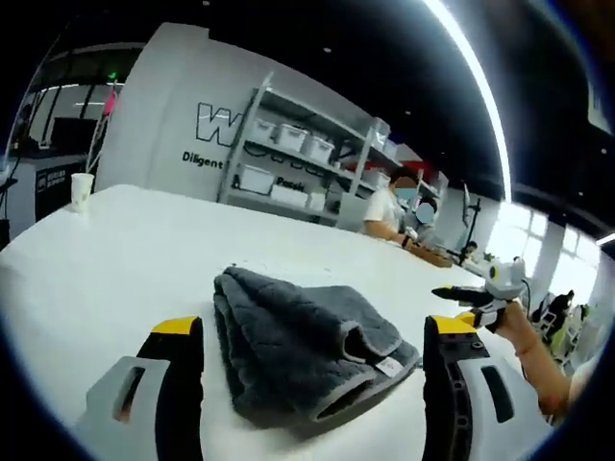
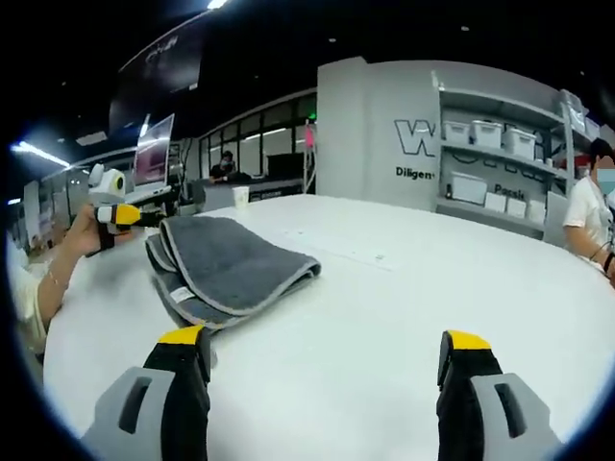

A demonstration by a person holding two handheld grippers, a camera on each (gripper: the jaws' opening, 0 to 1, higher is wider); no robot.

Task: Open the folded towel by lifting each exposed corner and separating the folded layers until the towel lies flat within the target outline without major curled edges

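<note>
In the left gripper view, a paper cup [image 1: 82, 189] stands far off at the table's [image 1: 125, 259] left edge, well apart from the work. The left gripper [image 1: 312, 351] hovers with jaws spread wide and empty, framing the folded grey towel [image 1: 303, 351] between them, likely lined up to take a hem corner. To the right, the right gripper [image 1: 471, 298] waits beside the towel, jaws likewise apart and holding nothing, presumably ready to peel the layers; the towel is not yet unfolded.

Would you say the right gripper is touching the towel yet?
Apart. In the right gripper view, the right gripper stands open with bare white table between its jaws and the folded towel.
</note>
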